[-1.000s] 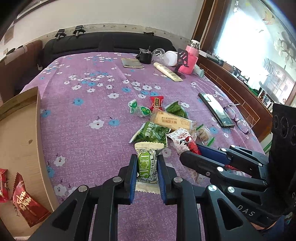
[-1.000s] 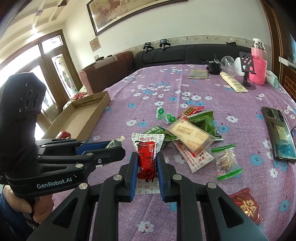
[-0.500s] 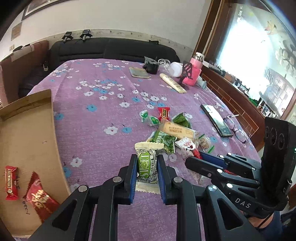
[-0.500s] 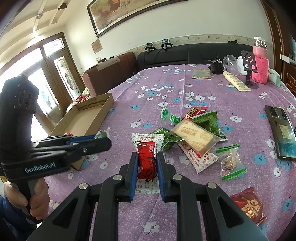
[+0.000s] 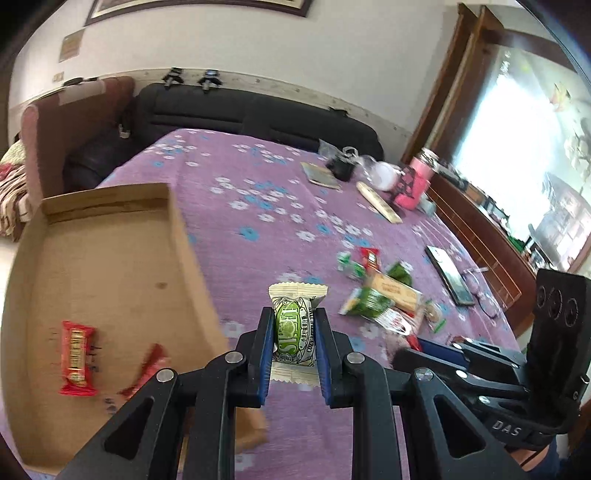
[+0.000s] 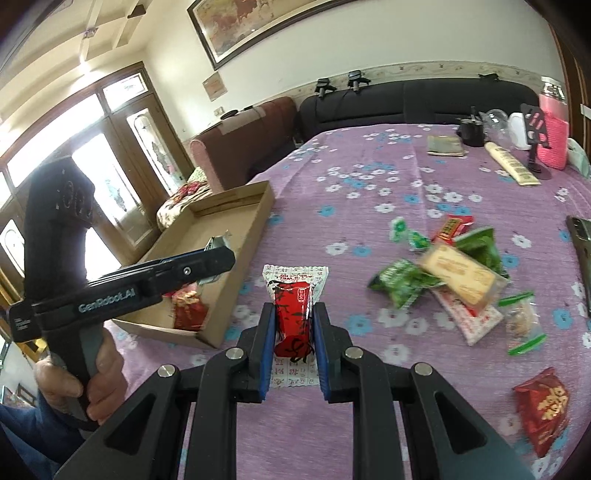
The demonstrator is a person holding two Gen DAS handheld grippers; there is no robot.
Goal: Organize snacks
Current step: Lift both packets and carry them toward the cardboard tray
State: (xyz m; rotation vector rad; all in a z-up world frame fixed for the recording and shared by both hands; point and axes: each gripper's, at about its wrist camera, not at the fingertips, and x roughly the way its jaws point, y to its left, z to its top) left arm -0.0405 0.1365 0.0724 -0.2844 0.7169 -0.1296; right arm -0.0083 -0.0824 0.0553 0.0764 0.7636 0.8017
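Gripping green snack, left hand-held gripper angled downward.

A home living room: black sofa, framed painting above, flowered purple tablecloth

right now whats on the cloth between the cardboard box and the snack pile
Only bare purple flowered cloth lies between the cardboard box and the snack pile, as the right wrist view shows.
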